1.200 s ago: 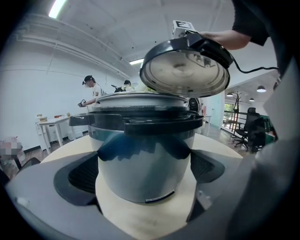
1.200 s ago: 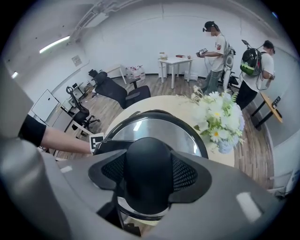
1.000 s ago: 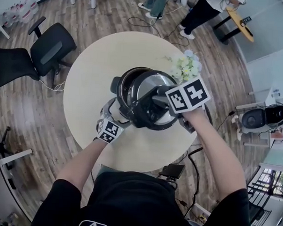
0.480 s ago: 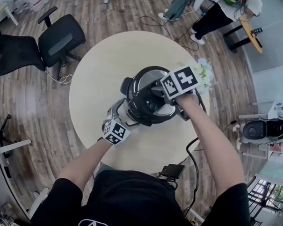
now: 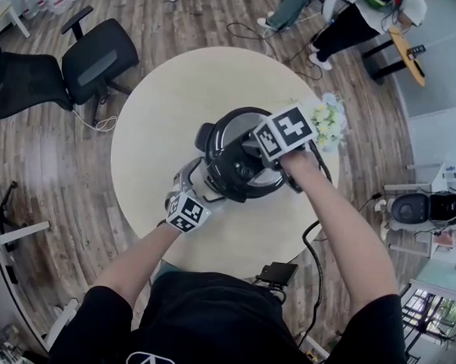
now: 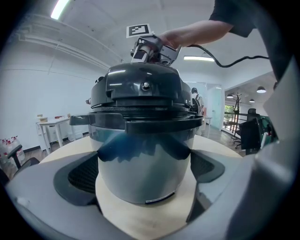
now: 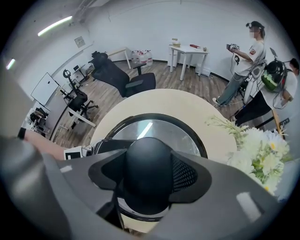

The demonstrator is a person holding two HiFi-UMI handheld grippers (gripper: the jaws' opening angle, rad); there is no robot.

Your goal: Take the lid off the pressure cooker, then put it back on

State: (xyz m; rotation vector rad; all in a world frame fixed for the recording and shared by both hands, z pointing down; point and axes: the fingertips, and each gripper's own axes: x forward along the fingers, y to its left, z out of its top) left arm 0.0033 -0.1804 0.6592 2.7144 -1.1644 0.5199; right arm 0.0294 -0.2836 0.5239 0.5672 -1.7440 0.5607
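Note:
The pressure cooker (image 5: 213,177) stands in the middle of the round table (image 5: 163,114). Its black and steel lid (image 5: 233,147) sits on top of the pot. My right gripper (image 5: 253,157) points steeply down from above, shut on the lid's black knob (image 7: 147,171), with a pad pressed on each side. My left gripper (image 5: 201,185) reaches in from the near left. Its pads (image 6: 84,173) rest against both sides of the steel pot body (image 6: 145,164). In the left gripper view the lid (image 6: 143,86) lies level on the pot rim, under the right gripper (image 6: 150,49).
A bunch of white and yellow flowers (image 5: 327,121) stands on the table just right of the cooker, also near my right jaw (image 7: 258,150). Black office chairs (image 5: 97,62) stand on the floor to the left. People (image 5: 348,24) stand beyond the table, and a cable (image 5: 315,257) trails off its near right edge.
A second ago the lid hung off to the near right of the open pot. My right gripper has carried it over and down onto the pot. The left gripper kept still.

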